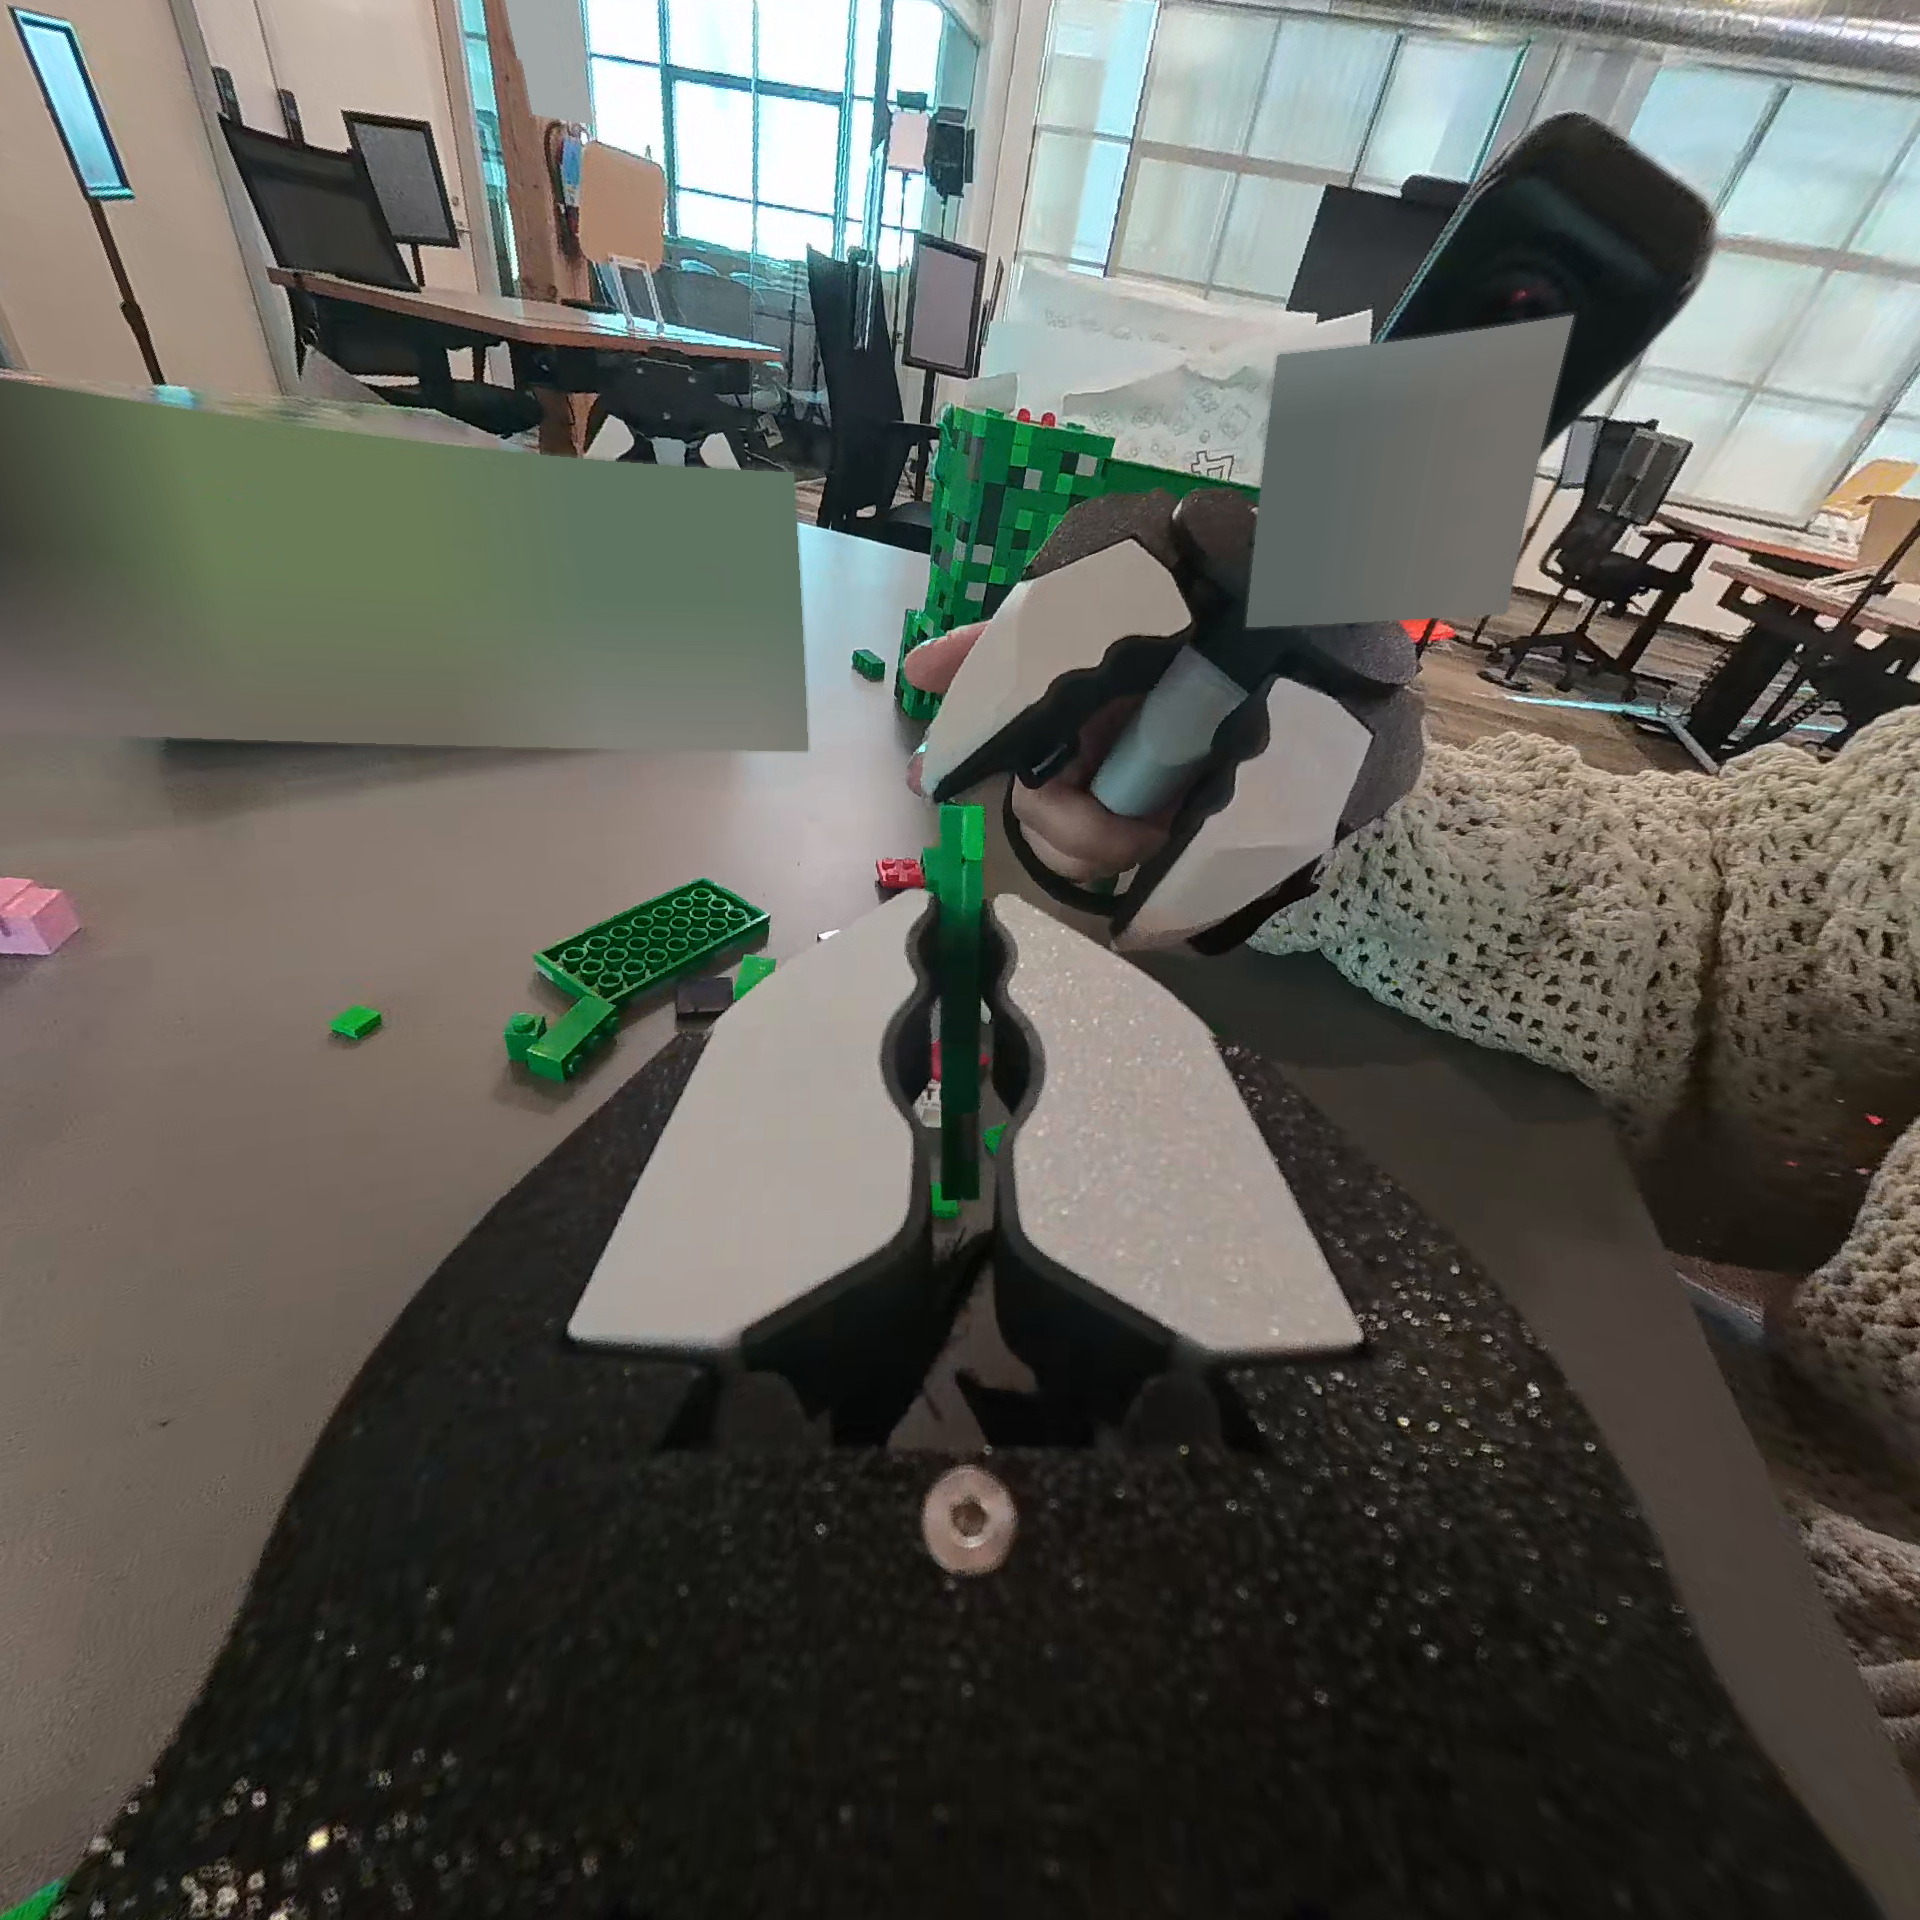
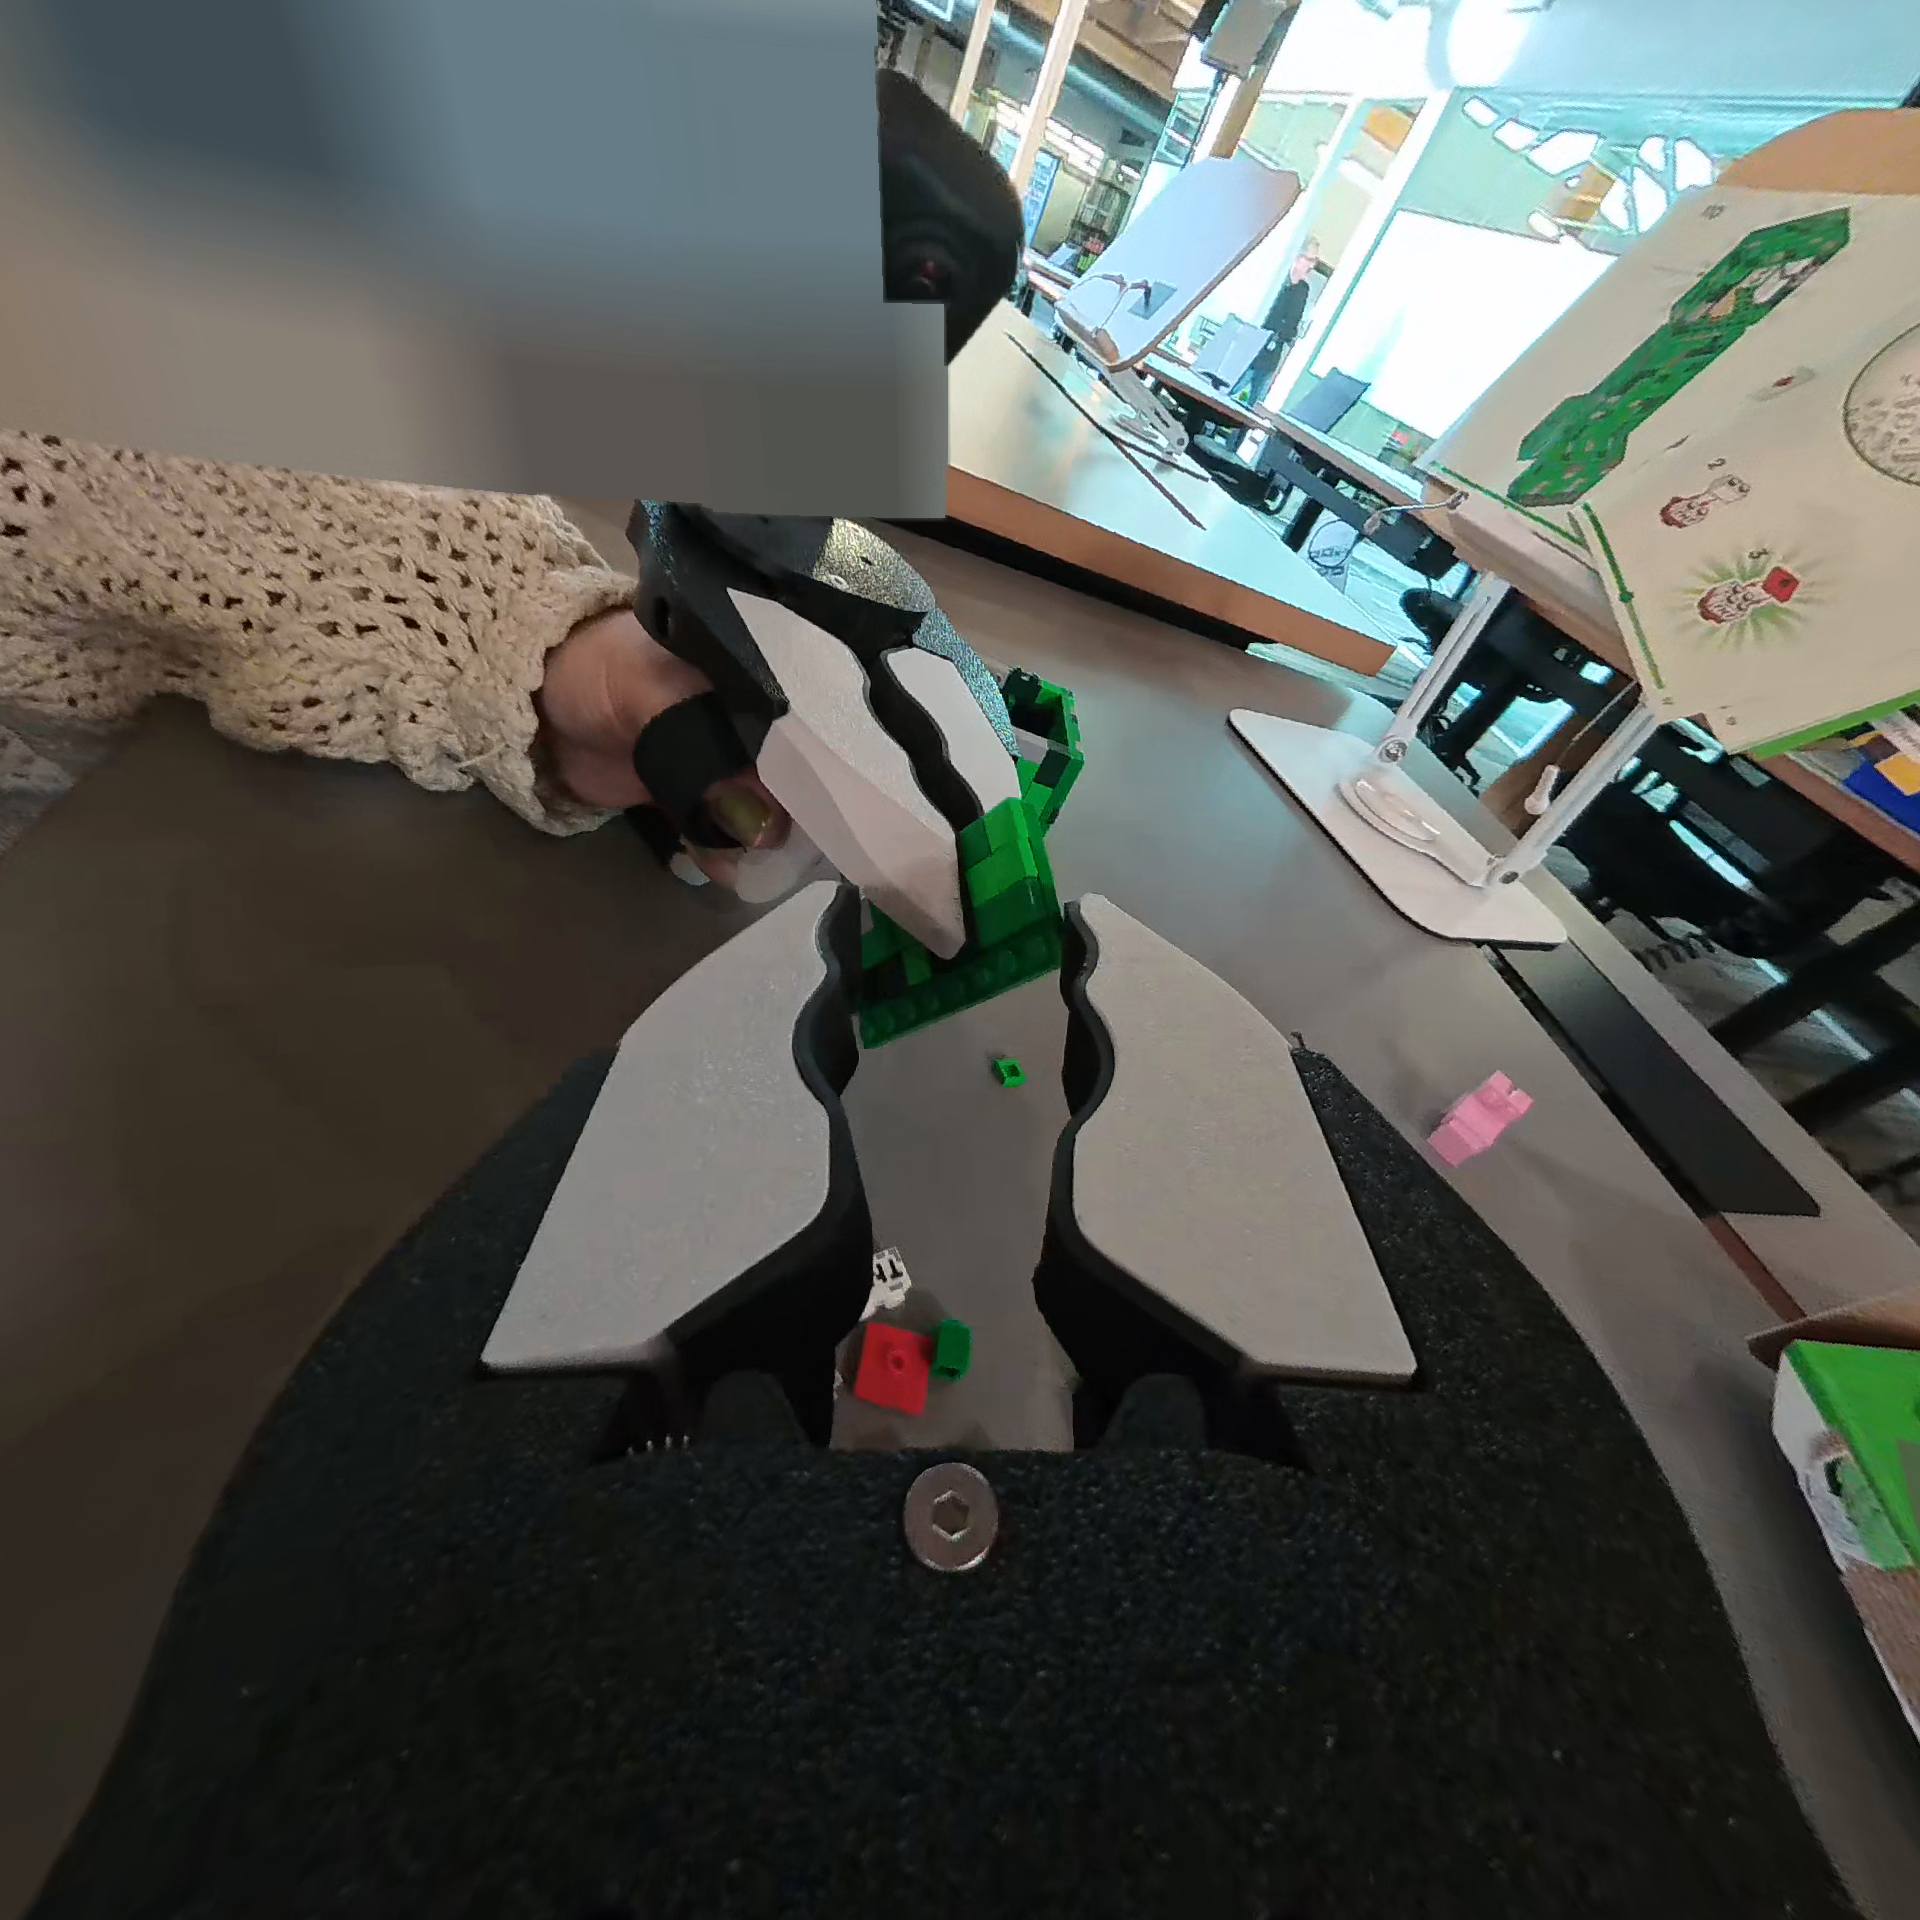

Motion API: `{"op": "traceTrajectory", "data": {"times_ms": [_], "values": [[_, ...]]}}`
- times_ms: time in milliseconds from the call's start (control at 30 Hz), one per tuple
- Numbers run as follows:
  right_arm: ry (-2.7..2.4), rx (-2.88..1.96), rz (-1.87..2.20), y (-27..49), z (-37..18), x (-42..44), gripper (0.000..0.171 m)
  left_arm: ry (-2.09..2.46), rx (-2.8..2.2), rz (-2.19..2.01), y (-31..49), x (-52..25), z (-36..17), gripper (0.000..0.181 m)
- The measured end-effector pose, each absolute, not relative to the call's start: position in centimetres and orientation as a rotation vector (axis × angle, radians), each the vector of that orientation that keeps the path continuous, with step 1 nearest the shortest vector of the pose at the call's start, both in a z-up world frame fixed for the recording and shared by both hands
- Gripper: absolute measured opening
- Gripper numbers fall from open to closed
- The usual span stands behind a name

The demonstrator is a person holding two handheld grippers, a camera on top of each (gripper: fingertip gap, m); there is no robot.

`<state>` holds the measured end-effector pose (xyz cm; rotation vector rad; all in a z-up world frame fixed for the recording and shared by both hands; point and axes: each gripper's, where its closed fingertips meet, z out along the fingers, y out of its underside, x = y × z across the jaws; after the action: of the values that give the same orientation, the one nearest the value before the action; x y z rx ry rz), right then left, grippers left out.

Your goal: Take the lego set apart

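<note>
My left gripper [image 1: 958, 920] is shut on a thin green lego panel [image 1: 961, 997], seen edge-on and held upright above the dark table [image 1: 312, 1195]. In the right wrist view the left gripper [image 2: 971, 883] clamps that panel [image 2: 1023, 904] from above. My right gripper [image 2: 961, 940] is open, and its fingertips stand on either side of the panel's lower edge without closing on it. The right gripper also shows in the left wrist view [image 1: 1029, 862], just beyond the panel. A large green pixel-patterned build [image 1: 987, 520] stands behind it.
Loose pieces lie on the table: an upturned green plate [image 1: 655, 935], green bricks [image 1: 561, 1039], a green tile [image 1: 355, 1022], a red piece [image 2: 891, 1366], a pink piece [image 2: 1475, 1122]. An instruction booklet on a white stand [image 2: 1714, 468] is at right, and a box [image 2: 1849, 1455] is near the table edge. My left and right fingertips are right by each other.
</note>
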<state>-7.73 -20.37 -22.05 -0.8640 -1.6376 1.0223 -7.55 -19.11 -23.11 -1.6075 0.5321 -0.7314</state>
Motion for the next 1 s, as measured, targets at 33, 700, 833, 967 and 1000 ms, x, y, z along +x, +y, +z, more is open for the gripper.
{"op": "traceTrajectory", "data": {"times_ms": [33,700,833,967,1000], "values": [[-1.634,-0.861,1.023,-20.4,-22.0,-7.7,0.034,0.535,-1.604,-0.731,-19.1,-7.5,-23.1,0.005],[-1.566,-0.885,1.021,-19.6,-21.5,-8.0,0.028,0.547,-1.5,-0.828,-20.0,-7.2,-21.8,0.005],[-1.585,-0.898,1.358,-21.6,-20.4,-7.1,0.013,0.601,-1.355,-0.964,-21.7,-6.2,-20.3,0.005],[-1.598,-0.89,1.47,-22.3,-20.4,-6.8,0.005,0.627,-1.34,-0.964,-22.0,-6.0,-20.3,0.005],[-1.598,-0.892,1.475,-22.3,-20.4,-6.8,0.005,0.627,-1.341,-0.968,-22.0,-6.0,-20.3,0.006]]}}
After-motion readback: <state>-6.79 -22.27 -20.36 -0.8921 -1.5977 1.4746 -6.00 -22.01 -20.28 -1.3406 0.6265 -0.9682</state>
